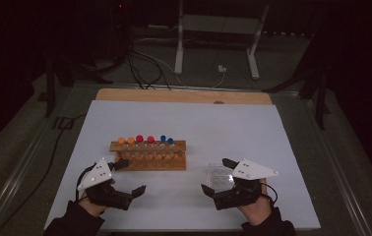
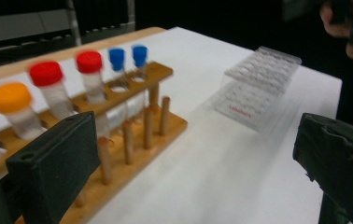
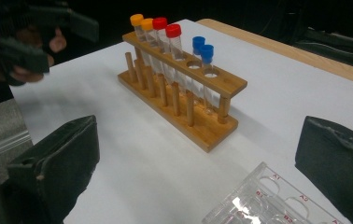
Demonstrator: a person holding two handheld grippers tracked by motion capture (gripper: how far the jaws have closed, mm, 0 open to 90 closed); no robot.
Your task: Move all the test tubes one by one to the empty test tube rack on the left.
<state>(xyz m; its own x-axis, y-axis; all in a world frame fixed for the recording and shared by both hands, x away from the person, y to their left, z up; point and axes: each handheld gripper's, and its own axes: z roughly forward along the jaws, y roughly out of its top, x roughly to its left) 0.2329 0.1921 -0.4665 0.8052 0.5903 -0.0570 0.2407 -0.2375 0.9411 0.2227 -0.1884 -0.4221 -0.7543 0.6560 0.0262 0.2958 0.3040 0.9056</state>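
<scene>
High view: left gripper (image 1: 129, 178) hangs with jaws spread and empty, just before the wooden tube rack (image 1: 148, 155); right gripper (image 1: 219, 175), also spread, straddles the clear well plate (image 1: 220, 177). Bare white tabletop (image 1: 194, 123) surrounds them; beyond lies dark floor.

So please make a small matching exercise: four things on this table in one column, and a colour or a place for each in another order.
Things:
1. wooden rack
2. clear plastic tray
3. left gripper
4. tubes at the rack's right end

Descriptions:
a. blue caps
b. open, nothing between its jaws
c. holds six capped tubes
d. beside the right gripper

Pairs: 1-c, 2-d, 3-b, 4-a
</scene>
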